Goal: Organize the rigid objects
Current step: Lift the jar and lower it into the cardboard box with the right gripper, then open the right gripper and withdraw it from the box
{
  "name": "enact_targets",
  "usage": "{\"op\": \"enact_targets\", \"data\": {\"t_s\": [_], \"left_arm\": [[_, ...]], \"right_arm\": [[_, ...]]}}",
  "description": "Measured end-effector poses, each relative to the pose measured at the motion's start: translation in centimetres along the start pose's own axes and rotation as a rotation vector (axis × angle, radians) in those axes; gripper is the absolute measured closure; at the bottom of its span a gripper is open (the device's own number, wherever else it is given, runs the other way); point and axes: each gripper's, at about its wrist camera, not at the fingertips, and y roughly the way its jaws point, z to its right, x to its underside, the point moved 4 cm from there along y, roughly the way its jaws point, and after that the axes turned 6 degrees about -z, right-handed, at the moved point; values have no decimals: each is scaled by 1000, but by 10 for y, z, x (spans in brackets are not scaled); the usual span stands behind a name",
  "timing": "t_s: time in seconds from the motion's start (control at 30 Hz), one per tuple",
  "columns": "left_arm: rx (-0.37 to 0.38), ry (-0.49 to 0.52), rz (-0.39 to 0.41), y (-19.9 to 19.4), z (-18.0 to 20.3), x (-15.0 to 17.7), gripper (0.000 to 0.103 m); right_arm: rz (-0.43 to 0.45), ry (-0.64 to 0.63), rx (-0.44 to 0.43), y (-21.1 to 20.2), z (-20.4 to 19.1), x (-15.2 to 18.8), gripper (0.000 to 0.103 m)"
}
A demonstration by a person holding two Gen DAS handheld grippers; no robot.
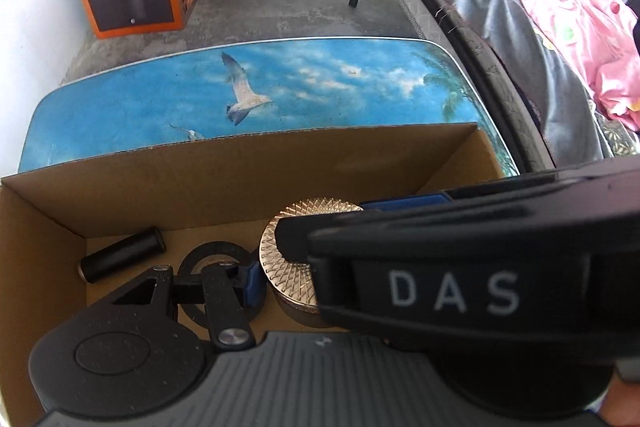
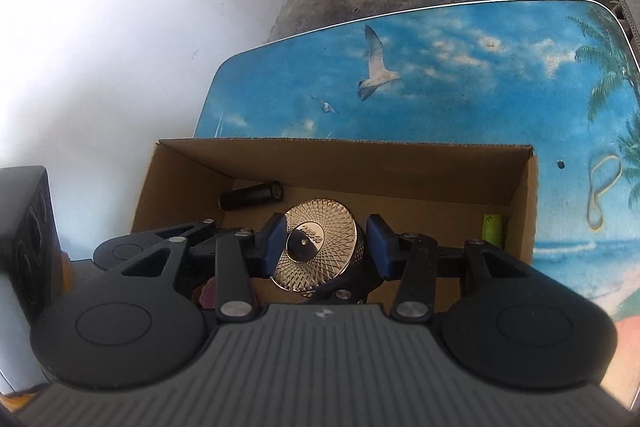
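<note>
A cardboard box (image 2: 400, 163) sits at the near left edge of a table (image 2: 460, 75) printed with sky and gulls. In the box's far left corner lies a black cylinder (image 1: 122, 255) on its side, and next to it a black ring (image 1: 212, 255) lies flat. The left gripper (image 1: 296, 267) has its visible blue pad against the left side of a gold jar (image 2: 332, 227). Its other finger is hidden, so I cannot tell its grip. The right gripper (image 2: 326, 247) holds the jar tilted over the middle of the box, with a pad on each side of the patterned lid. A green stick (image 2: 492, 231) stands by the box's right wall. A rubber band (image 2: 604, 187) lies near the table's right edge.
</note>
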Motion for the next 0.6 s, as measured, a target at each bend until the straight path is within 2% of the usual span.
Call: {"op": "enact_targets", "data": {"t_s": [0.4, 0.6], "left_arm": [[34, -60, -89, 32, -7, -11, 45], [66, -79, -105, 35, -8, -11, 43]], "right_arm": [[-53, -34, 62, 31, 13, -15, 59], [-47, -55, 86, 36, 12, -15, 60]]}}
